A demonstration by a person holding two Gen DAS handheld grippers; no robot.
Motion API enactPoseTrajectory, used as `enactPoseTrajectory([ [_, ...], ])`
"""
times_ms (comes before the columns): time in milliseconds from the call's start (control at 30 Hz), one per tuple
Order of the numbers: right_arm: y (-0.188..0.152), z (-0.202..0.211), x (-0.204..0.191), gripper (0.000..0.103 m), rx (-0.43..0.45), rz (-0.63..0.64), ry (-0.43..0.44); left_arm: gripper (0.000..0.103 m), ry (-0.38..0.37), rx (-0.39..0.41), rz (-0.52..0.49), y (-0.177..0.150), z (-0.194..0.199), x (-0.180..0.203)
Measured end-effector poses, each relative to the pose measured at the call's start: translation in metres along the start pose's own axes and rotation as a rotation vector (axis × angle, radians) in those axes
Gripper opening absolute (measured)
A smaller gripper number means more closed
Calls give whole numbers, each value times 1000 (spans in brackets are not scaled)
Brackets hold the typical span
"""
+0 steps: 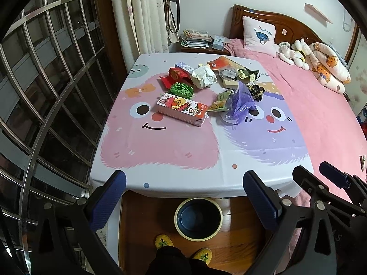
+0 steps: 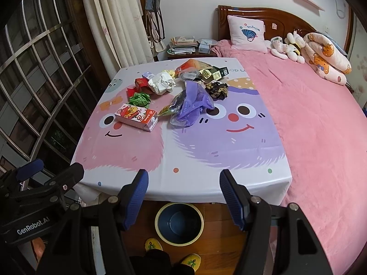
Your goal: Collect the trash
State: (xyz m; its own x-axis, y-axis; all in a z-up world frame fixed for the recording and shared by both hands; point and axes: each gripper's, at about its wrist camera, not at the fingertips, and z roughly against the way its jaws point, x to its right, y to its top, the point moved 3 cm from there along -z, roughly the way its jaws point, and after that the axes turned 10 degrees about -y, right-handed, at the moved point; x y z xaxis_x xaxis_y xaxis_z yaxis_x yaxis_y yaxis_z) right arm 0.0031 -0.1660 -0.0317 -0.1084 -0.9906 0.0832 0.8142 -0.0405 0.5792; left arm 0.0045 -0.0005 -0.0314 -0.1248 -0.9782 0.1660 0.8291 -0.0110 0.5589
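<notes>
The trash lies in a loose heap on the far half of the desk (image 1: 160, 151), which is covered by a cloth printed with a pink and a purple cartoon face: nearest is a flat cartoon-printed carton (image 1: 182, 109), lying on the pink face, with a crumpled green wrapper (image 1: 181, 90) just behind it and an opened red box (image 1: 175, 76) beyond that. A wad of crumpled white paper (image 1: 203, 77) sits at the middle of the heap, touching the red box. To its right a purple plastic bag (image 1: 240, 104) slumps over a yellow-green packet, with a crumpled black and gold wrapper (image 1: 256, 91) just beside it and a dark green box (image 1: 250, 74) and an orange carton (image 1: 221, 63) at the back edge (a clear plastic tub is tucked among them). Below the desk's near edge a round blue bin with a pale rim (image 1: 198, 218) stands on the wooden floor, empty as far as can be seen, and a person's yellow slippers (image 1: 164, 241) show just before it. The left tongs (image 1: 184, 200) hang released over the near edge, gripping nothing; the right tongs (image 2: 183, 198) are likewise spread apart and empty, just beside them. A pink bed (image 2: 321, 126) with a cushion and soft toys adjoins the desk on the right.
</notes>
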Motion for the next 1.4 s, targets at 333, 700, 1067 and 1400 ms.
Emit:
enactPoseTrajectory([
  [333, -5, 1, -3, 65, 1, 4, 1, 101, 6, 22, -3, 1, 5, 0],
  [700, -7, 3, -5, 65, 0, 6, 5, 101, 12, 22, 7, 0, 7, -4],
  [1067, -10, 5, -12, 65, 2, 13, 12, 101, 11, 36, 14, -5, 15, -7],
  [1400, -11, 2, -18, 65, -3, 34, 48, 101, 21, 42, 29, -5, 20, -15],
])
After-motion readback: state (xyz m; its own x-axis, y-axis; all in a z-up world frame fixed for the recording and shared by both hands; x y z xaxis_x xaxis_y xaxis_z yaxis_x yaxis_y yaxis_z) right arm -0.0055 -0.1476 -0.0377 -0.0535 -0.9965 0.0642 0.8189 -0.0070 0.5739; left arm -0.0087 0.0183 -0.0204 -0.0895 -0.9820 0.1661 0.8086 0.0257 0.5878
